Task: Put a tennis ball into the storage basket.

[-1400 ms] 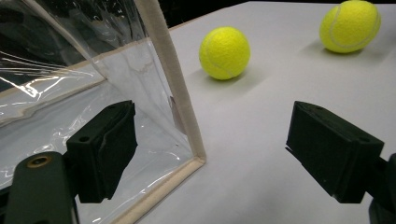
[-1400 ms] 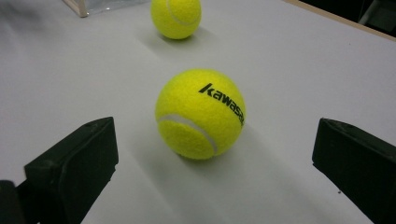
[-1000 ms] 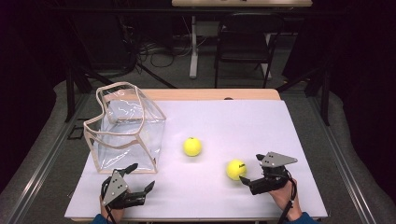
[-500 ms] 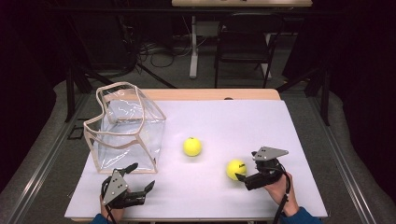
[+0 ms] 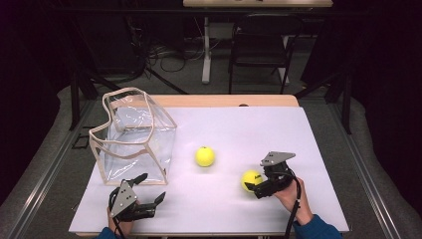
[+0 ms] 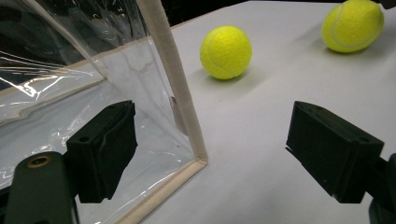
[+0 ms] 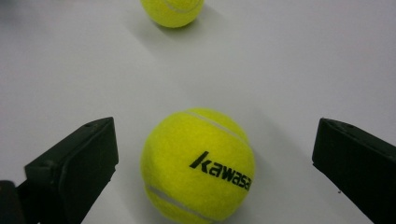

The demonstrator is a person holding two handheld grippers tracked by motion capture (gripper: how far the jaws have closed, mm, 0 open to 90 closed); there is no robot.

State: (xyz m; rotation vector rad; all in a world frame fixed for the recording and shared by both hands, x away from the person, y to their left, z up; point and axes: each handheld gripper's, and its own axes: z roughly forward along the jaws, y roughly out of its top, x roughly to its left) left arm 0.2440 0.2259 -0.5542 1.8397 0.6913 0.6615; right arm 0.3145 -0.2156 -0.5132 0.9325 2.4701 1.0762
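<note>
White tabletop lies under your right gripper, jaws spread wide with the light, fuzzy tennis ball centred between them. Squeeze across its middle; it could roll. Your left gripper is spread too, empty.

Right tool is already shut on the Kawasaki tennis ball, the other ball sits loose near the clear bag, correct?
Not quite. The right tool is open: in the right gripper view its jaws stand wide on either side of the Kawasaki tennis ball with table showing between, so nothing is gripped. The rest holds: the other tennis ball sits loose near the clear bag.
</note>
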